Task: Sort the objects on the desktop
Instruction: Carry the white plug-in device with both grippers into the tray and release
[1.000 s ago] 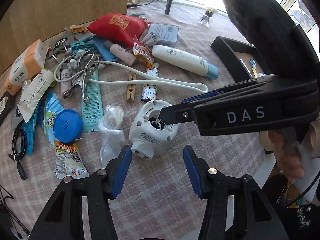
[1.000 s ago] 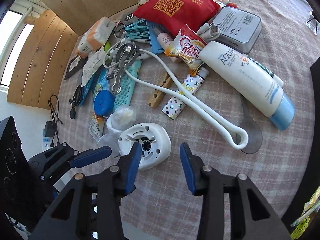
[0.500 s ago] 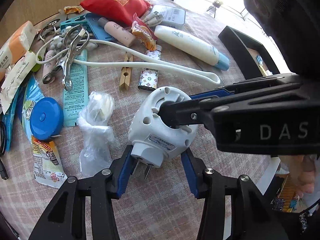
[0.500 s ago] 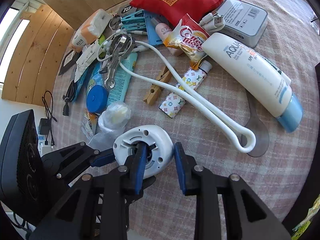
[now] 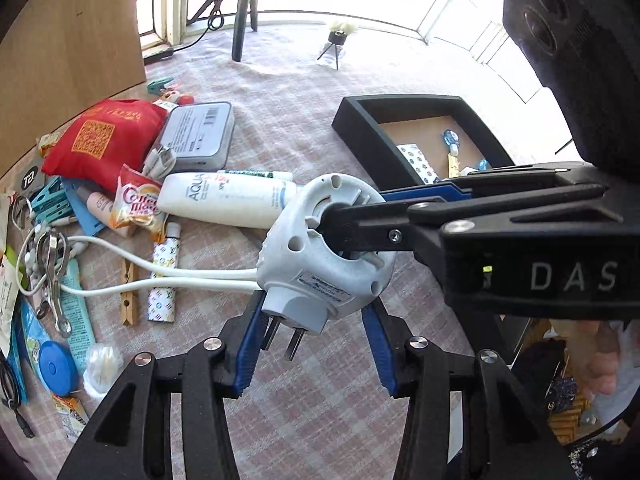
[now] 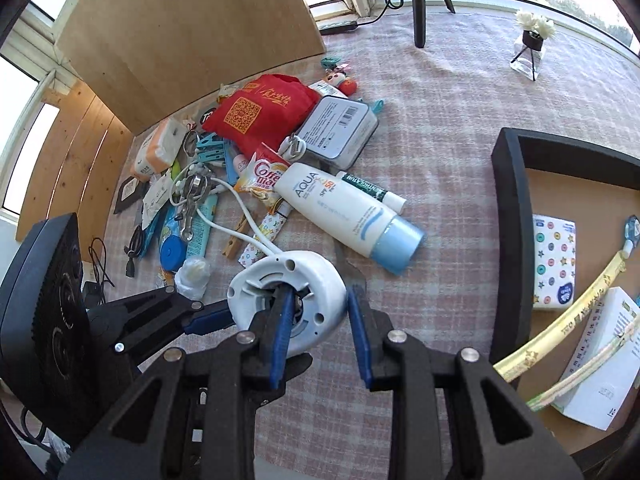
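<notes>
Nearest, the left gripper has its jaws partly closed on the lower body of a white plug-in device, two prongs pointing down between them. The right gripper pinches the device's rim, one jaw in the central hole, one outside. The device hangs clear of the checked surface. Beyond lie the sunscreen tube and, farther right, a black tray.
</notes>
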Available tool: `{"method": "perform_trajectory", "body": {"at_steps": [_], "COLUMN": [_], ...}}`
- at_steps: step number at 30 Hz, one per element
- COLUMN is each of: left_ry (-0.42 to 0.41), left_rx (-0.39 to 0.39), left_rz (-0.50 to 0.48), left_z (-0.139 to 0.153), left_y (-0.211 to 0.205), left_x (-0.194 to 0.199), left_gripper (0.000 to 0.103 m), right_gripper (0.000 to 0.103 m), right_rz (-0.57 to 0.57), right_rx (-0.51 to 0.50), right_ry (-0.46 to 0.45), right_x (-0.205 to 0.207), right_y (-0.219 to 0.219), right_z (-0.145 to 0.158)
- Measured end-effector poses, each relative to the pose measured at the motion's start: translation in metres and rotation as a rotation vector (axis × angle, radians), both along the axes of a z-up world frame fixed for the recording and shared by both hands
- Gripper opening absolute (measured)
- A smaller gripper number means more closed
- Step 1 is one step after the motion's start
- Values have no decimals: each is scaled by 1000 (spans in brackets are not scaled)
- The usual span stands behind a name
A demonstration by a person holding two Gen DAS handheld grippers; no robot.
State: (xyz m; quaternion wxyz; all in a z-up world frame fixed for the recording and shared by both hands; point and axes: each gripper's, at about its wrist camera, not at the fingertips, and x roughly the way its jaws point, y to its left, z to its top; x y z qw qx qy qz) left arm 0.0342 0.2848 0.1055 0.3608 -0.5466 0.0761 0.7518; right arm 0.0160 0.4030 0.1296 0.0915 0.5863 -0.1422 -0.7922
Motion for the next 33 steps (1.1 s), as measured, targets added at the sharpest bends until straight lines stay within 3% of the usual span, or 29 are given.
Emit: {"method": "perform_trajectory", "body": {"at_steps": [11,17,19,20,22,24,33], "left_ry": [46,22,47,61,87,91,86], "left_rx": [36,46,35,22,8,9,-3], "left_rz": [-192,-263,-278,-281,-271,-261,-110], "left_z": [33,35,37,38,41,43,41], "left_y": [153,203,216,219,217,209,127], "left_x": [19,31,35,36,37,35,13], "left_gripper": [46,47,54,64,72,72,71], "right_gripper": [28,28,28,28,36,45,45], "right_rz": [-224,-304,-305,-303,-331,-351,-230], "right_rx": [67,100,106,113,178,203,175], "right_ry": [39,39,37,39,46,75,119], "right_x": [34,59,64,67,72,75,55], "right_y": [141,187,198,201,208,210,155], "right_z": [37,41,42,43,49,56,67]}}
